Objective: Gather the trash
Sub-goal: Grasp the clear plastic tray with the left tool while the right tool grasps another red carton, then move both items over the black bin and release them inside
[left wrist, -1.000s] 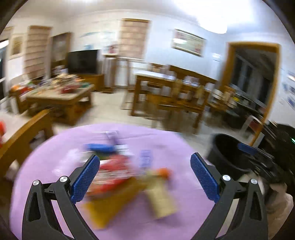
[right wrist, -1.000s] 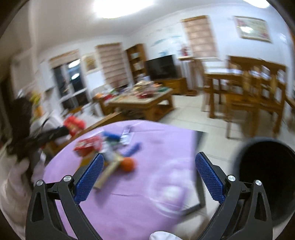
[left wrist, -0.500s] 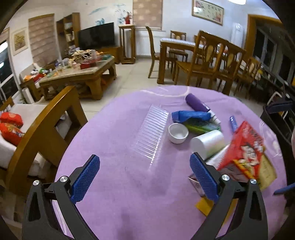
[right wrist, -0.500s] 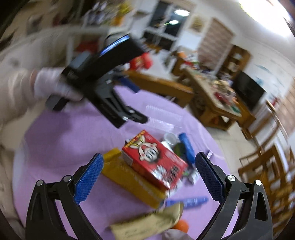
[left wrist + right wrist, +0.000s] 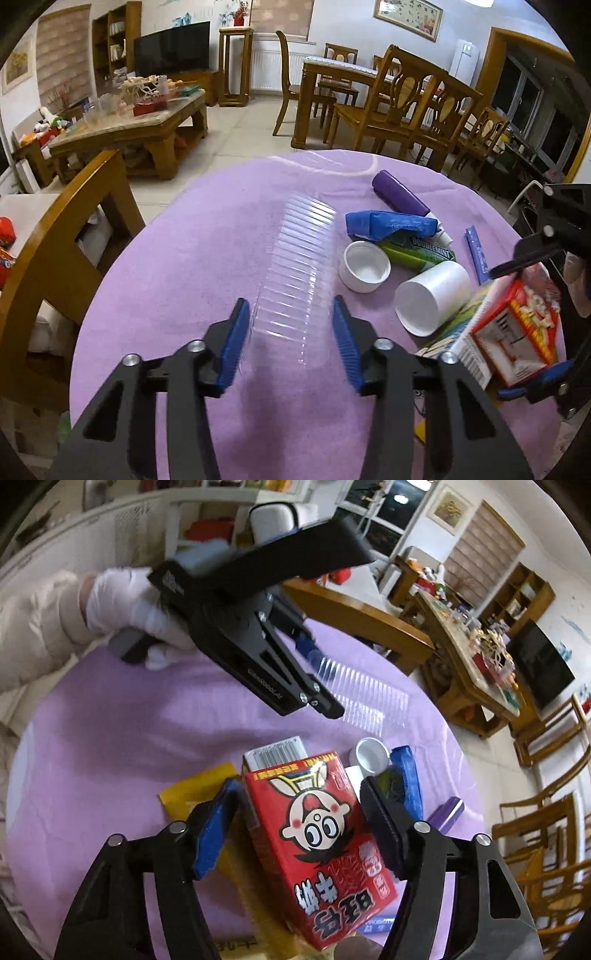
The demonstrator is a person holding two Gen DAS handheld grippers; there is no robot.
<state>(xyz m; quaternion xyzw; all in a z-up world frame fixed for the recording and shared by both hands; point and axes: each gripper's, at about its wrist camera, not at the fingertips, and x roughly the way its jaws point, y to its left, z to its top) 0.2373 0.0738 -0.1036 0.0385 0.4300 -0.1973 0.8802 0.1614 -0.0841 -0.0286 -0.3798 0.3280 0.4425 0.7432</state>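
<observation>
Both wrist cameras closely overlook one purple table (image 5: 177, 258).

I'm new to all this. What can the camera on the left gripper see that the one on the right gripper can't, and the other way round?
Only the left wrist view shows the purple tube, the green Doublemint pack and the tipped white cup.

Only the right wrist view shows the gloved hand holding the left gripper, and the cartoon face of the red box.

Both show the clear ridged plastic tray between the left gripper's fingers, the small white dish, the blue packet and the purple tablecloth.
</observation>
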